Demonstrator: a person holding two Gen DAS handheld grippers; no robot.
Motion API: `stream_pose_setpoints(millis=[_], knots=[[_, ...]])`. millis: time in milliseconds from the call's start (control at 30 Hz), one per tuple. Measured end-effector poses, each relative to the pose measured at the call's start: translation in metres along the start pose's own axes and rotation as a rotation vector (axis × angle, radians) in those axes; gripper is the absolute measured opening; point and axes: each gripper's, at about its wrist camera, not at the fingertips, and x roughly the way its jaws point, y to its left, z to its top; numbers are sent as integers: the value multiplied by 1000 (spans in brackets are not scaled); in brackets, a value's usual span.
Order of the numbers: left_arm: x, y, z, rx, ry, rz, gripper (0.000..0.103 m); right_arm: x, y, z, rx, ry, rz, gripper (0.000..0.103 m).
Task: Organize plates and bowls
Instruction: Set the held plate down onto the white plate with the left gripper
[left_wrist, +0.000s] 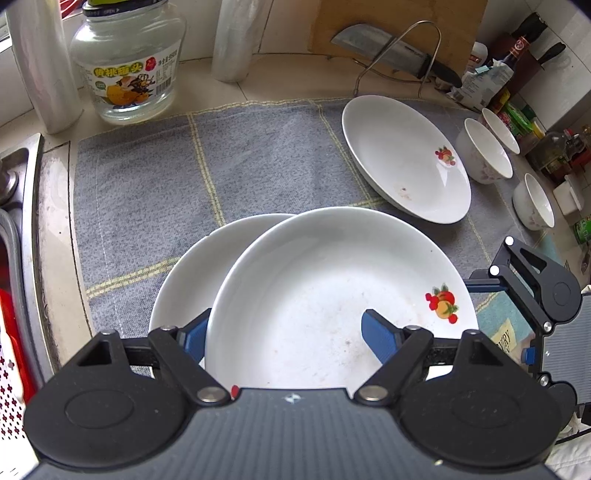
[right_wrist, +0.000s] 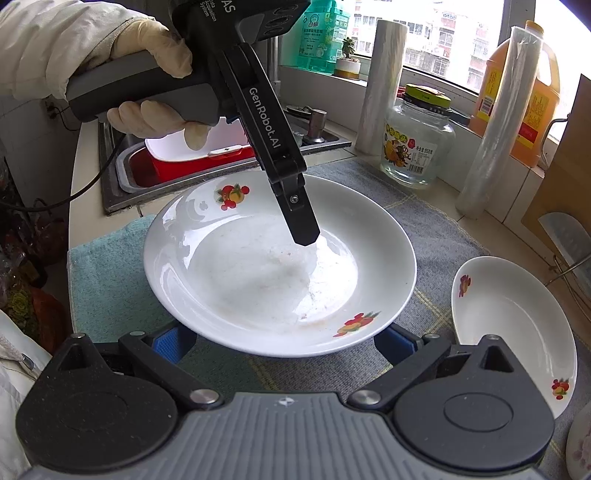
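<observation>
Bare grey checked cloth (left_wrist: 147, 184) is lying open left of the plates. A clear glass jar (left_wrist: 127, 62) and two film rolls (left_wrist: 236, 40) are blocking the rear; three white bowls (left_wrist: 484, 151) are crowding the right.

The lower plate (left_wrist: 184, 280) lies mostly hidden under the held plate (left_wrist: 332, 295); its pattern is unseen.

Between the blue rubbery-looking pads (left_wrist: 382, 341) of the matt black plastic left gripper (left_wrist: 291, 339) sits a glossy white glazed plate (left_wrist: 340, 295), faintly smeared with brownish marks. Beyond it spreads a rough woven grey cloth (left_wrist: 258, 155). Far ahead to the left stand a clear glass jar (left_wrist: 127, 62) and a brushed steel sink rim (left_wrist: 29, 206).
</observation>
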Motion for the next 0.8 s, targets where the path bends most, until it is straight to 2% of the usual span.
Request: stream_pose_setpoints(millis=[800], knots=[[13, 16, 0, -21, 40, -6, 82, 17, 3, 8, -62, 42, -29, 103]])
